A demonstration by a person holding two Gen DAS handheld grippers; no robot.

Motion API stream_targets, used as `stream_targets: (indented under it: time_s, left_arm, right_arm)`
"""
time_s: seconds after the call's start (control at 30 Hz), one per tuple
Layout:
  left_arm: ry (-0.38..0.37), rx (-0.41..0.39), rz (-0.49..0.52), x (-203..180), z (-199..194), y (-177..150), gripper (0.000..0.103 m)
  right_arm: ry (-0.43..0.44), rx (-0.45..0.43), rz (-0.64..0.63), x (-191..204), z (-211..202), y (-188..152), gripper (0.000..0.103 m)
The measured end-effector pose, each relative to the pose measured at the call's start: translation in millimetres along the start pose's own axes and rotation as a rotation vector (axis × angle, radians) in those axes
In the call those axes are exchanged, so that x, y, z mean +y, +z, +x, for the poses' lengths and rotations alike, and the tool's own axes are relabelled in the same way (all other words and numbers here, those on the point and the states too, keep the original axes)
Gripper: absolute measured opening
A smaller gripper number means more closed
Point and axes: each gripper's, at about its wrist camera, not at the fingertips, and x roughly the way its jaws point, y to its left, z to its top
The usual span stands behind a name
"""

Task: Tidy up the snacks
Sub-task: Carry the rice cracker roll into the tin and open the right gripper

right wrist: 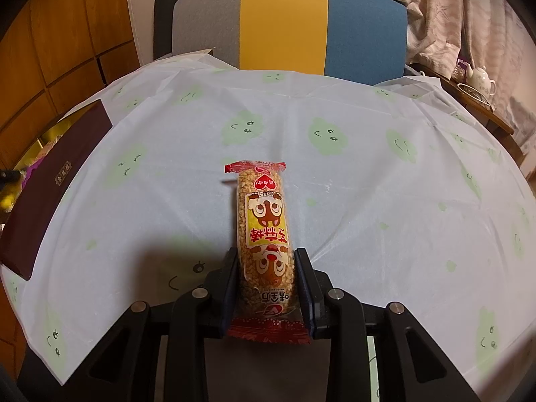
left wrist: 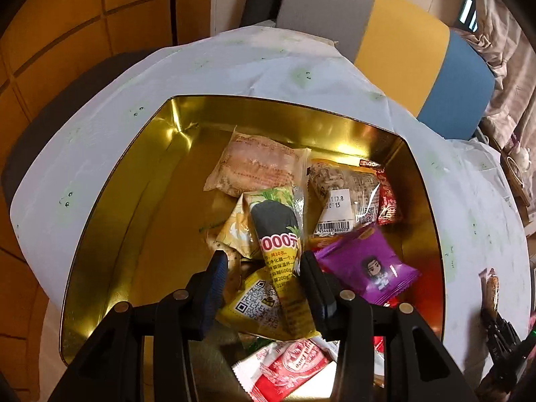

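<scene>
A gold tin box [left wrist: 110,221] sits on the white tablecloth and holds several snack packets. My left gripper [left wrist: 264,264] hovers over the box with its jaws apart; a yellow and black packet [left wrist: 279,234] lies between and below the fingers, not clamped as far as I can see. A purple packet [left wrist: 366,264] and a red and white packet [left wrist: 291,365] lie nearby in the box. My right gripper [right wrist: 266,268] is shut on a long sesame stick snack [right wrist: 263,221] in a clear wrapper with red ends, held above the cloth.
The box's dark brown lid [right wrist: 53,181] lies at the left of the cloth. A grey, yellow and blue chair back [right wrist: 284,23] stands behind the table. A teapot [right wrist: 480,78] sits on a side table at the far right.
</scene>
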Motion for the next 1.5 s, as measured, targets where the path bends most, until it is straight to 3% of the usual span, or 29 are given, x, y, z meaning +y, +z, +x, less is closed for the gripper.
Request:
stream_targets:
  time_s: [0.33, 0.6, 0.9, 1.27, 1.5]
  left_arm:
    - [0.126, -0.081, 0.057, -4, -19, -13, 0.046]
    - [0.108, -0.150, 0.051, -8, -48, -29, 0.046]
    - [0.057, -0.174, 0.051, -13, -68, -45, 0.046]
    - [0.047, -0.181, 0.039, -5, -73, -52, 0.046]
    - [0.053, -0.184, 0.002, 9, -76, -54, 0.046]
  right_arm:
    - [-0.003, 0.000, -0.002, 0, 0, 0, 0.032]
    - [-0.008, 0.016, -0.008, 3, 0, 3, 0.032]
    - [0.015, 0.063, 0.036, -1, 1, 11, 0.032]
    - [0.262, 0.142, 0.229, 5, 2, 22, 0.031]
    - [0.378, 0.161, 0.252, 30, 0, 25, 0.031]
